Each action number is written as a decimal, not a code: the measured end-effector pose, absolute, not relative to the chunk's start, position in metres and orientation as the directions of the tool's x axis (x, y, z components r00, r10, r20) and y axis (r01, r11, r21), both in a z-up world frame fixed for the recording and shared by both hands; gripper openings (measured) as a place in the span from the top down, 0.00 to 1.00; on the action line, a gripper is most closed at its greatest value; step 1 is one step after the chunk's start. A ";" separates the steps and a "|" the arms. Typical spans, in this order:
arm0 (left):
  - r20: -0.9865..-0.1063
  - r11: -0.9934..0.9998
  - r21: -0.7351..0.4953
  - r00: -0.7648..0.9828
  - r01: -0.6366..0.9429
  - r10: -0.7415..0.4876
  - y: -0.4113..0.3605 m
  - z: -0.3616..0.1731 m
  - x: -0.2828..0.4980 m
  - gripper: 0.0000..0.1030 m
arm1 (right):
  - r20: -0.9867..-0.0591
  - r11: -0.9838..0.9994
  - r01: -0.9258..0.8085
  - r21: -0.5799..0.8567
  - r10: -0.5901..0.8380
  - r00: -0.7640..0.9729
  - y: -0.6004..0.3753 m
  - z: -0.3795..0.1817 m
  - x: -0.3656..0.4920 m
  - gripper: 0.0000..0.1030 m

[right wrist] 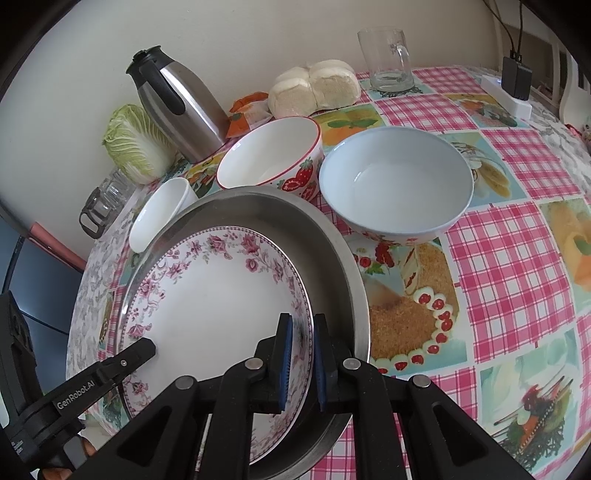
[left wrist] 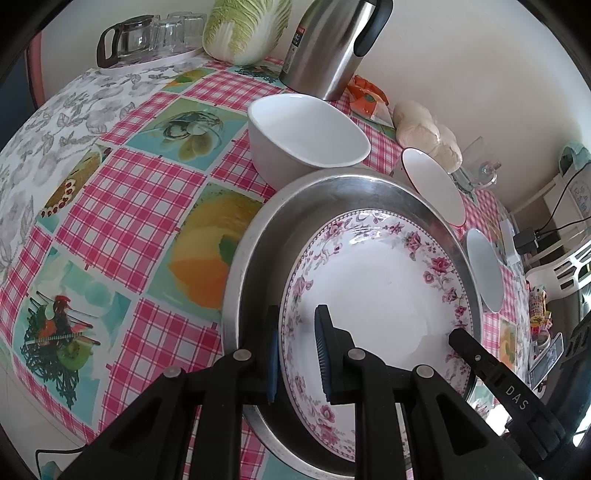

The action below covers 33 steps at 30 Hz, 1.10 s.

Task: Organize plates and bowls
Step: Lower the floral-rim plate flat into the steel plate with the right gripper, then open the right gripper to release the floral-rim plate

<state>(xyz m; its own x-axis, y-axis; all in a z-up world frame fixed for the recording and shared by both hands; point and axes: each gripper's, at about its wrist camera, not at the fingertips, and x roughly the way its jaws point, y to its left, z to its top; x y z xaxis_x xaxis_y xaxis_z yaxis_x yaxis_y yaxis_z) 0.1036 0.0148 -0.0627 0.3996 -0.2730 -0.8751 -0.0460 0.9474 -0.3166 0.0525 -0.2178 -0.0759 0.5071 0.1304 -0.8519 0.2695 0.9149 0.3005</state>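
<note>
A white plate with a pink flower border [left wrist: 380,295] [right wrist: 207,295] lies inside a round metal pan [left wrist: 332,192] [right wrist: 332,240] on the checked tablecloth. My left gripper [left wrist: 297,350] is shut on the plate's left rim, one blue pad on each side of it. On the opposite rim my right gripper [right wrist: 303,358] is shut on the plate in the same way. The plate looks slightly tilted in the pan; I cannot tell whether it rests on the pan's bottom. A plain white bowl [left wrist: 306,136], a strawberry bowl [right wrist: 269,155] and a pale blue bowl [right wrist: 395,181] stand behind the pan.
Along the wall stand a steel jug [left wrist: 332,44], a cabbage [left wrist: 247,29], a glass pot with glasses [left wrist: 125,40], bagged buns [right wrist: 314,86] and a glass mug [right wrist: 388,59]. A white power strip [right wrist: 506,92] lies at the far right edge.
</note>
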 end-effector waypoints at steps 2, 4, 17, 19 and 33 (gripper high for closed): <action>-0.875 0.950 -0.309 0.404 -0.043 -0.266 0.015 -0.062 0.103 0.81 | -0.852 0.916 0.269 0.297 0.127 0.508 -0.217 -0.075 0.052 0.87; -0.871 0.953 -0.301 0.417 -0.040 -0.258 0.015 -0.060 0.103 0.81 | -0.853 0.922 0.266 0.281 0.113 0.510 -0.216 -0.074 0.051 0.87; -0.860 0.960 -0.279 0.454 -0.034 -0.234 0.015 -0.052 0.100 0.77 | -0.801 0.969 0.181 0.166 0.025 0.598 -0.196 -0.046 0.044 0.63; -0.847 0.960 -0.277 0.479 -0.033 -0.228 0.016 -0.046 0.099 0.65 | -0.788 0.970 0.168 0.175 0.036 0.614 -0.194 -0.040 0.043 0.63; -0.803 0.979 -0.200 0.576 -0.026 -0.149 0.015 -0.026 0.094 0.20 | -0.742 0.975 0.175 0.134 -0.019 0.670 -0.192 -0.023 0.038 0.19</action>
